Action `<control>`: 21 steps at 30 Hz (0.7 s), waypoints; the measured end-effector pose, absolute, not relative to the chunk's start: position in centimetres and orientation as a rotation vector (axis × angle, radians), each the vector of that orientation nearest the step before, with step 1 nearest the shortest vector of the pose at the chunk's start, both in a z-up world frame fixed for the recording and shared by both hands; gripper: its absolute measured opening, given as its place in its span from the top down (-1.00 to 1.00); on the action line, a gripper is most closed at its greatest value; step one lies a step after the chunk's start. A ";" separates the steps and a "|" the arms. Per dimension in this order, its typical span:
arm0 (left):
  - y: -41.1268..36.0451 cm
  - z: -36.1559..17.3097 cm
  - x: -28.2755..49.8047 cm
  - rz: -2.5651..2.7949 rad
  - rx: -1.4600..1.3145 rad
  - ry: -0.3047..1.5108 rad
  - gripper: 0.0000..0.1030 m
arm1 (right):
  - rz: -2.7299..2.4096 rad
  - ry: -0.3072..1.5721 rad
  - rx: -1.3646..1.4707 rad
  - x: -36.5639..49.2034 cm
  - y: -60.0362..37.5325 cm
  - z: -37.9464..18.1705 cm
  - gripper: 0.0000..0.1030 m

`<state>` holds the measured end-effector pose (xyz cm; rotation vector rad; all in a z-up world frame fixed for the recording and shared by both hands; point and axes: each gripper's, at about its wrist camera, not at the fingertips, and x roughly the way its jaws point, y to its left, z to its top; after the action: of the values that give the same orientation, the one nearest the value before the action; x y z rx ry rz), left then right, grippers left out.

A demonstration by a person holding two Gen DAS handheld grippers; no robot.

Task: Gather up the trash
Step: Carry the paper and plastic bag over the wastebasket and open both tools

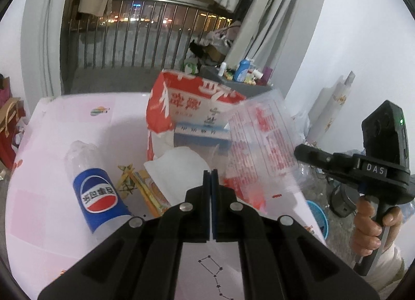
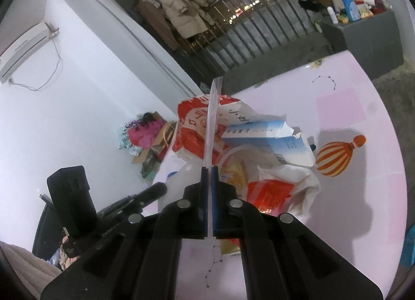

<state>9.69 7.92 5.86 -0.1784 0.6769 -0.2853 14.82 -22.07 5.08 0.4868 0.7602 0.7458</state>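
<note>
A clear plastic bag with red print (image 1: pixel 262 139) hangs stretched over the pink tablecloth (image 1: pixel 52 170). My right gripper (image 2: pixel 208 169) is shut on its edge, and the film (image 2: pixel 213 118) rises edge-on from the pads. My left gripper (image 1: pixel 210 172) is shut where the bag's lower corner meets its tips. Behind the bag lies a heap of trash: a red-and-white paper bag (image 1: pixel 181 102), a blue-and-white box (image 1: pixel 202 134), a white crumpled sheet (image 1: pixel 179 167) and a yellow wrapper (image 1: pixel 150 193). A crushed Pepsi bottle (image 1: pixel 98 196) lies to the left.
A person's hand (image 1: pixel 373 224) holds the right gripper's handle off the table's right edge. A grey cabinet (image 2: pixel 363 38) with bottles stands behind the table by the balcony railing (image 1: pixel 129 40). A blue basin (image 1: pixel 319 217) sits on the floor.
</note>
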 end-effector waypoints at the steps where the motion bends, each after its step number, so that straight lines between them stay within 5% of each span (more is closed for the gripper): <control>1: 7.8 6.1 9.6 -0.291 -0.177 0.671 1.00 | 0.744 0.753 0.489 14.6 -22.3 5.2 0.99; 13: 1.5 10.4 10.1 -0.474 -0.093 0.579 1.00 | 0.643 0.619 0.616 10.1 -29.4 5.5 0.99; 21: -10.3 10.4 13.2 -0.713 -0.010 0.643 1.00 | 0.434 0.528 0.759 6.7 -38.8 3.3 0.99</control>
<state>13.21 -10.34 10.43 -0.0097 0.6426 -0.7126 6.72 -38.81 3.27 0.7588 0.5278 0.4342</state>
